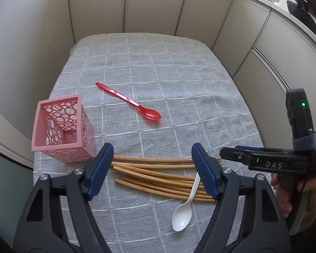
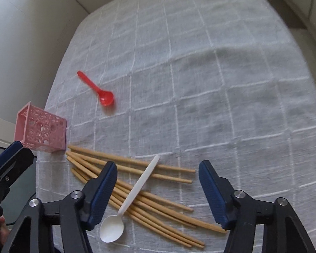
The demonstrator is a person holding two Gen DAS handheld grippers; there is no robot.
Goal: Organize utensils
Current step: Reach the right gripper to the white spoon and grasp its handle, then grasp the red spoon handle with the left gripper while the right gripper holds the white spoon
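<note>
Both tongs, left (image 1: 151, 164) and right (image 2: 158, 181), spread and empty over chopsticks (image 2: 137, 191); pink holder (image 1: 61, 130) seemingly empty, nothing sorted.

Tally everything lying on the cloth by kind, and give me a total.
Spoons: 2 (red, white)
Chopsticks: about 8; they overlap, so the count is not certain
Holder: 1, pink
Total: about 11
</note>
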